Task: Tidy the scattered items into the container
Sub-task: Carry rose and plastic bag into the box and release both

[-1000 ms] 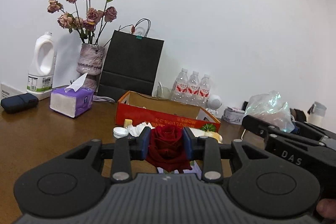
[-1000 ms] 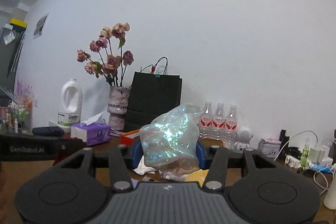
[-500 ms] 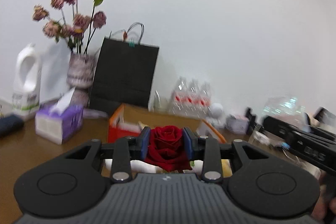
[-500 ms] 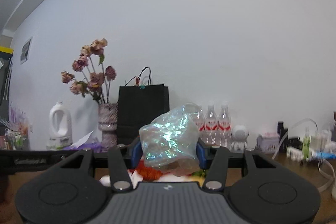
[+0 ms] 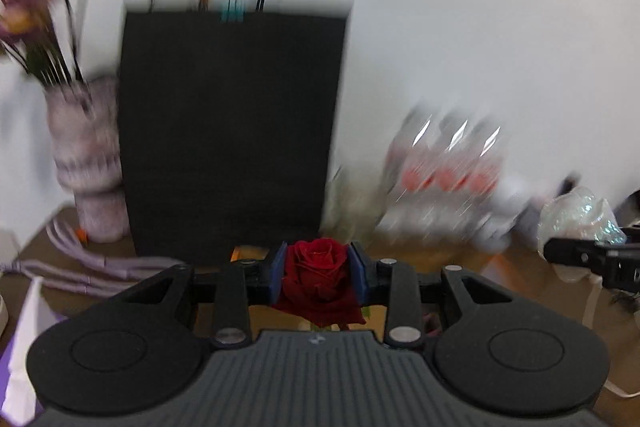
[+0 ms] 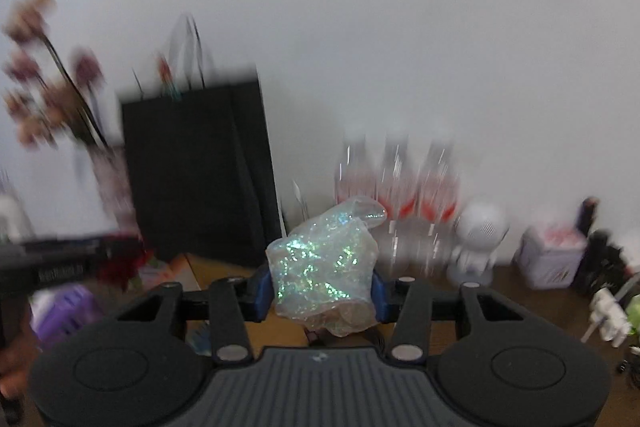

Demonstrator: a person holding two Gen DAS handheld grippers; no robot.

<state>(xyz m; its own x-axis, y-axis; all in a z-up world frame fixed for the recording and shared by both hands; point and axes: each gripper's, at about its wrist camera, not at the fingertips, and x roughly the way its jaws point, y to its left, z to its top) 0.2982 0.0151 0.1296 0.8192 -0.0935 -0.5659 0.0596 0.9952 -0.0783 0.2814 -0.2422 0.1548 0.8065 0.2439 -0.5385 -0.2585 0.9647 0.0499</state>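
Clearly, left wrist view: left gripper (image 5: 318, 277) jaws pinching red rose (image 5: 318, 275), frame centre, low. Black paper bag (image 5: 232, 131) fills middle; orange box edge (image 5: 244, 251) barely shows beside jaw. Scene blurred. Risk: soft petals crush or slip; bag or vase (image 5: 86, 163), left, may get knocked.

Right wrist view: right gripper (image 6: 320, 293) jaws clamping iridescent wrapper (image 6: 324, 267), centre. Water bottles (image 6: 396, 187) behind. Risk: slick crumpled film springs free before container, which isn't clearly visible here.

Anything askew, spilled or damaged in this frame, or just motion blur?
Nothing stands out. The left gripper is shut on the red rose, the right gripper on the iridescent wrap. The black bag stands upright; the background is too blurred to judge.
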